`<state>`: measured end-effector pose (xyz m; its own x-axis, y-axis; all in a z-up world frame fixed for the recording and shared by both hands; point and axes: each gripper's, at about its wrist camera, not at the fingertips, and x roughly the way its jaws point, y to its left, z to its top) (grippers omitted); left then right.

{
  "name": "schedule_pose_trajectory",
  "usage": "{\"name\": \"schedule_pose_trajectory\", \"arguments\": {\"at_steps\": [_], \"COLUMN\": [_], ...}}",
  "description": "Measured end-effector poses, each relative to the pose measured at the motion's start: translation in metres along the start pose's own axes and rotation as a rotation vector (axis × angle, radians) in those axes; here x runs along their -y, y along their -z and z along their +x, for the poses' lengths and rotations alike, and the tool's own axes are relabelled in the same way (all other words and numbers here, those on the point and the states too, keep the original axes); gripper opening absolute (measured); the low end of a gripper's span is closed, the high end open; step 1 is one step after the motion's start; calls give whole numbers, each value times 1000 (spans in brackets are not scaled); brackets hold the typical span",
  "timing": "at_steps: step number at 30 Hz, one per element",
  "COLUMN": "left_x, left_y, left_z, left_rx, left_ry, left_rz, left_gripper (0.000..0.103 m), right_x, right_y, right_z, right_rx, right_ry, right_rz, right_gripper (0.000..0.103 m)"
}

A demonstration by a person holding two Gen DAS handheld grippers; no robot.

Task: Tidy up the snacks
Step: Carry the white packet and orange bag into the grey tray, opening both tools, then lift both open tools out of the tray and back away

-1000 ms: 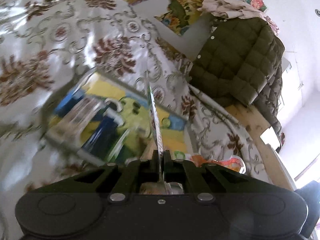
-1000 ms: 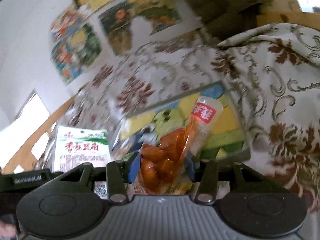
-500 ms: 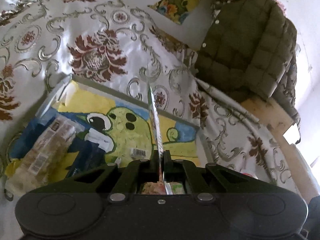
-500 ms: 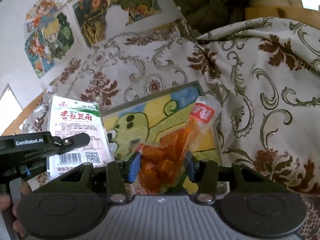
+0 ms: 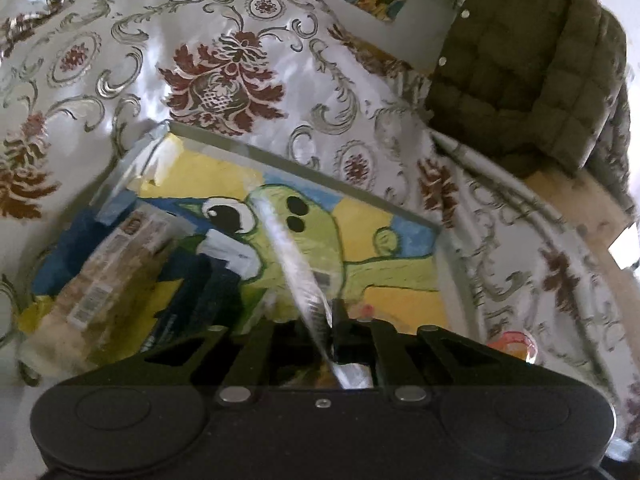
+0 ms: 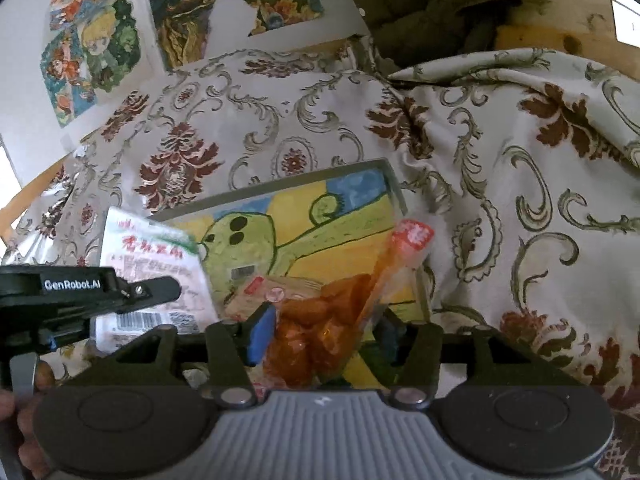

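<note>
A shallow grey tray [image 5: 304, 168] painted with a green cartoon creature lies on the patterned cloth; it also shows in the right wrist view [image 6: 394, 188]. My left gripper [image 5: 320, 320] holds a flat white snack packet [image 5: 296, 264] edge-on over the tray; the right wrist view shows its printed face [image 6: 148, 264] and the left gripper [image 6: 160, 288] on it. My right gripper [image 6: 320, 328] is shut on a clear bag of orange snacks [image 6: 320, 320] above the tray's near edge. A beige packet [image 5: 100, 280] and a dark blue packet [image 5: 208, 292] lie in the tray's left part.
A floral white-and-brown cloth [image 5: 224, 64] covers the surface. A dark green quilted jacket [image 5: 532, 60] hangs at the back right. Colourful pictures [image 6: 92, 52] hang on the wall behind. A wooden edge [image 5: 580, 208] runs on the right.
Both grippers moved closer over the tray. The white packet in the left gripper has tilted leftward and blurred, its jaws looking slightly apart. The orange bag stays gripped.
</note>
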<state>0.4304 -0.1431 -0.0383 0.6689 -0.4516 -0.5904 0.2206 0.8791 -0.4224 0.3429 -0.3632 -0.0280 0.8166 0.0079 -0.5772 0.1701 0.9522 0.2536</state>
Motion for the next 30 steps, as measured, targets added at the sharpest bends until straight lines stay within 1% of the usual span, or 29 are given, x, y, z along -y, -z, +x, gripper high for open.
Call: {"name": "schedule_pose_trajectory", "arguments": {"at_steps": [1, 3, 5, 6, 8, 13, 15, 17, 21, 22, 26, 30], "left_x": [0, 0, -1, -2, 0, 4, 5, 6, 9, 12, 26, 42], "left_y": [0, 1, 0, 0, 0, -2, -3, -4, -7, -7, -5, 2], "left_z": [0, -1, -1, -2, -5, -16, -22, -29, -49, -56, -89, -123], "left_rx": [-3, -2, -8, -4, 8, 35, 48, 64, 89, 103, 183, 248], "left_ry": [-17, -34, -45, -45, -45, -41, -40, -38, -34, -38, -47, -56], "left_rz": [9, 16, 6, 2, 2, 5, 4, 8, 27, 39, 116, 201], "left_gripper": [13, 21, 33, 37, 51, 69, 73, 79, 85, 88, 96, 98], "right_x": [1, 4, 5, 5, 5, 5, 5, 6, 4, 4, 2, 2], "right_y": [0, -1, -2, -3, -6, -11, -13, -16, -22, -23, -26, -23], "right_z": [1, 0, -1, -2, -3, -11, -15, -21, -35, -39, -60, -89], "right_rx": [-4, -4, -4, -1, -5, 18, 30, 47, 89, 98, 141, 185], "right_ry": [3, 2, 0, 3, 3, 25, 29, 30, 30, 27, 9, -16], "right_rz": [11, 24, 30, 30, 30, 13, 9, 9, 6, 7, 13, 21], "right_gripper": [67, 79, 85, 87, 88, 93, 95, 96, 99, 99, 102, 103]}}
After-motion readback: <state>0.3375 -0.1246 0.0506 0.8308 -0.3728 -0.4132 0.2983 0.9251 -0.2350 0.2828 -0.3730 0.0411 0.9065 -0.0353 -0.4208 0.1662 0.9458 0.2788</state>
